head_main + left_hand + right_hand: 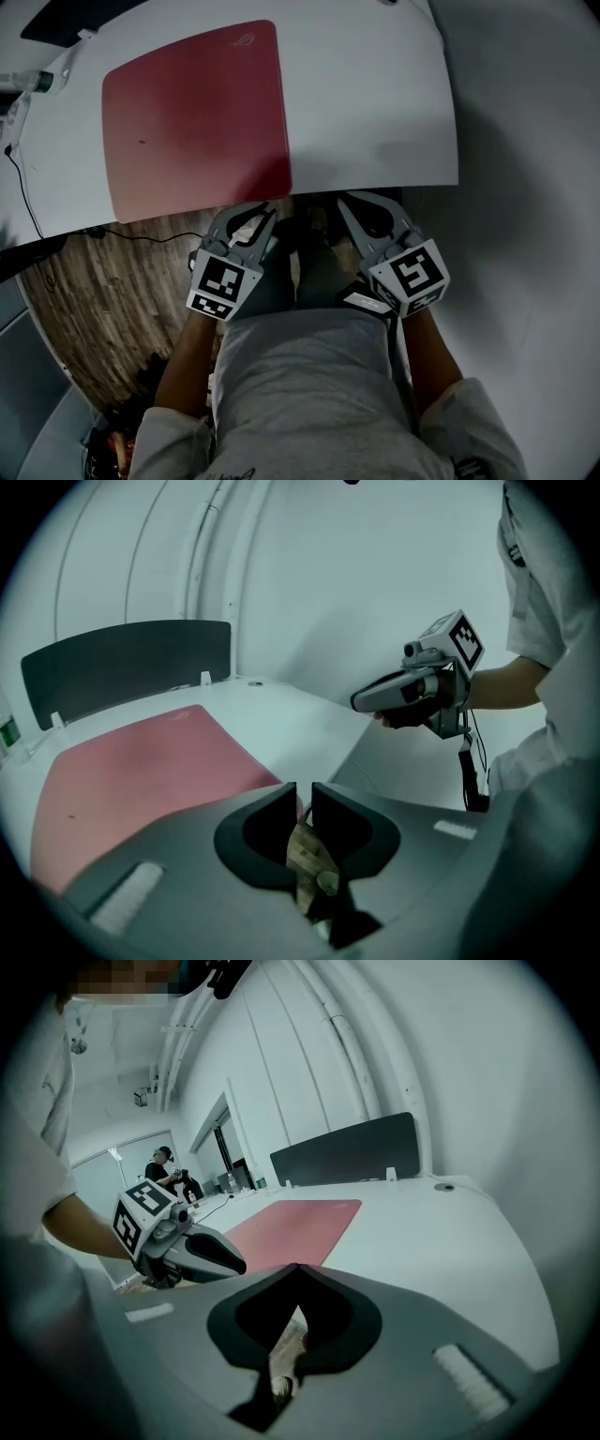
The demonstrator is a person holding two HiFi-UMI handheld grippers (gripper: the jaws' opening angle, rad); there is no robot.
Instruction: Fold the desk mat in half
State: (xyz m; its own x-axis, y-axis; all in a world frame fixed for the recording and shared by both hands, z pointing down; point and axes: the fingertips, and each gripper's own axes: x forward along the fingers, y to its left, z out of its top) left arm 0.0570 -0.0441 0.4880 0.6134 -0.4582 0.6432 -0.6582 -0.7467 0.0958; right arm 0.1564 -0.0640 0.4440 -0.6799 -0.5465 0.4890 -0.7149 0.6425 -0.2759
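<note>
A red desk mat (192, 122) lies flat on the left part of the white table (375, 103); it also shows in the left gripper view (141, 771) and the right gripper view (295, 1227). Both grippers hang side by side just off the table's near edge, below the mat's near right corner and not touching it. My left gripper (265, 208) (304, 787) has a narrow gap between its jaws and nothing in it. My right gripper (343, 198) (296, 1267) has its tips together and holds nothing.
A dark upright panel (122, 667) stands along the table's far edge. A bottle (37, 82) sits at the far left, and a black cable (19, 178) drops off the left side. Wooden floor (112, 300) lies below. A person (164, 1171) stands far off.
</note>
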